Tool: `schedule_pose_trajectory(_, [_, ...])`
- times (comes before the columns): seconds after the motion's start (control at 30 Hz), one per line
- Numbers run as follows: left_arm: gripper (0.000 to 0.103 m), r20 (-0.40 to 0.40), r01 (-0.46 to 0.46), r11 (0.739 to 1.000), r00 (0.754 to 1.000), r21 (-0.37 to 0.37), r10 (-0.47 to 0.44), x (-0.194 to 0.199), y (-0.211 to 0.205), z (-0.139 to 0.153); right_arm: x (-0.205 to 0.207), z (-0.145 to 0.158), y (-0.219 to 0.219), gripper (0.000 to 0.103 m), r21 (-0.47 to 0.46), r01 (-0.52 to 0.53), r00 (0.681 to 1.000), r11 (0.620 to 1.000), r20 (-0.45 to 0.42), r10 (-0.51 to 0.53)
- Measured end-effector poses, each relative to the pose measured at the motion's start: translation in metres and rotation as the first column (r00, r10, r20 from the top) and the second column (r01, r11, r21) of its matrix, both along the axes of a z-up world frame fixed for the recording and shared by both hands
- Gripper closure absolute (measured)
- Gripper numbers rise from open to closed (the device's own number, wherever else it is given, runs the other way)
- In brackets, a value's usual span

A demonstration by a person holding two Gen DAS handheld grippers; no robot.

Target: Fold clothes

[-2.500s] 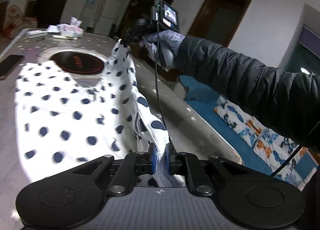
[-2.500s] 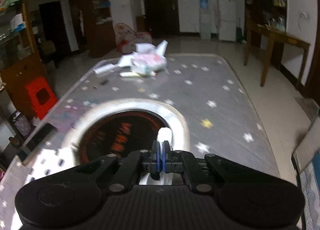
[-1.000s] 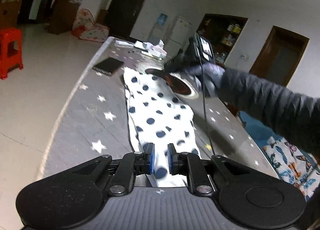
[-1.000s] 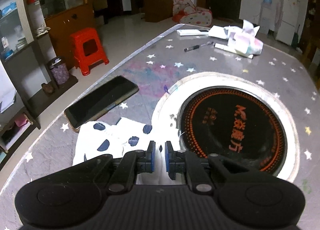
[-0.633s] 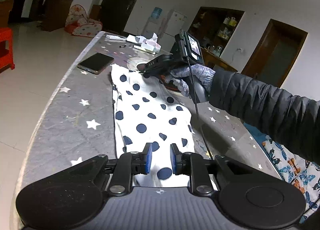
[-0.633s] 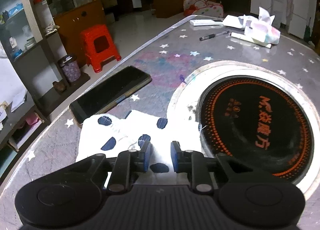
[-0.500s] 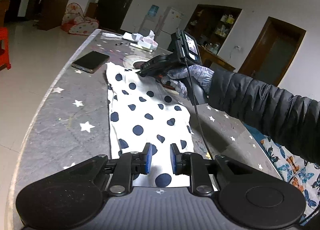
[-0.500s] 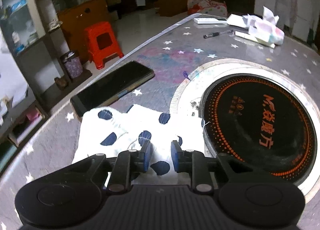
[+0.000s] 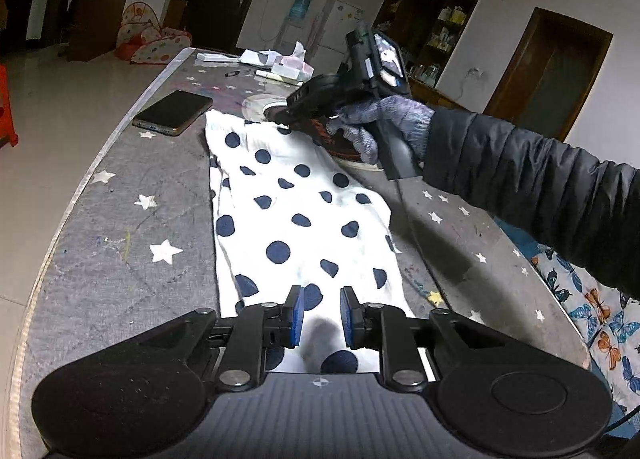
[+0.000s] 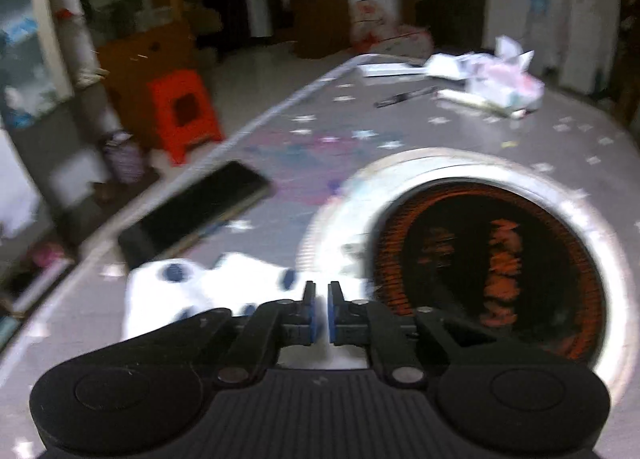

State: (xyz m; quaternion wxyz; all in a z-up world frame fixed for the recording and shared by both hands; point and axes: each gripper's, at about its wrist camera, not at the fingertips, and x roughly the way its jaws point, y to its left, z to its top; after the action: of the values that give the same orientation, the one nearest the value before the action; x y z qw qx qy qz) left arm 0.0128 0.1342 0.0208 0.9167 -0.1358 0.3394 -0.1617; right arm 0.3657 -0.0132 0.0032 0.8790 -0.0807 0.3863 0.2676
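A white garment with dark blue dots (image 9: 296,211) lies folded into a long strip on the grey starred table (image 9: 132,243). My left gripper (image 9: 320,317) is open just above its near end, holding nothing. My right gripper (image 10: 321,313) hovers over the garment's far end (image 10: 208,283); its jaws stand a narrow gap apart, with white cloth seen behind them. That view is blurred. In the left wrist view the right gripper (image 9: 286,115) sits at the far end beside the round burner.
A black phone (image 9: 173,112) lies left of the garment's far end. A round inset burner with orange markings (image 10: 488,263) is right of it. Tissues, papers and a pen (image 10: 488,83) lie at the far end. The table's left edge (image 9: 60,227) drops to the floor.
Both grippers let go of the garment and it now lies flat as a strip. The right gripper's jaws have narrowed again and it is moving, blurring its view. The left gripper backed slightly.
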Motion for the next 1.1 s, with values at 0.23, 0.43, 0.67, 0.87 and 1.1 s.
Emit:
schedule_pose_trajectory(0.23, [0.07, 0.01, -0.037, 0.999, 0.999, 0.022, 0.037, 0.007, 0.009, 0.006, -0.006, -0.011, 0.007, 0.071, 0.021, -0.075, 0.995, 0.997, -0.068, 0.076])
schedule_pose_trajectory(0.43, [0.059, 0.013, -0.049, 0.998, 0.999, 0.032, 0.048, 0.012, 0.009, 0.009, -0.015, -0.009, 0.012, 0.096, -0.014, -0.086, 0.996, 0.996, -0.005, 0.086])
schedule_pose_trajectory(0.67, [0.057, -0.019, -0.051, 0.998, 0.998, 0.032, 0.052, 0.014, 0.006, 0.0, 0.002, -0.002, 0.002, 0.095, -0.003, 0.073, 0.994, 0.997, 0.077, -0.073])
schedule_pose_trajectory(0.87, [0.056, -0.022, -0.055, 0.998, 0.998, 0.041, 0.056, 0.012, 0.007, -0.003, -0.005, 0.0, 0.0, 0.086, -0.036, 0.071, 0.991, 0.997, 0.115, -0.066])
schedule_pose_trajectory(1.1, [0.056, -0.027, -0.071, 0.997, 0.997, 0.044, 0.072, 0.009, 0.009, -0.005, -0.02, 0.005, 0.032, 0.086, 0.001, -0.153, 0.987, 0.988, 0.048, 0.153])
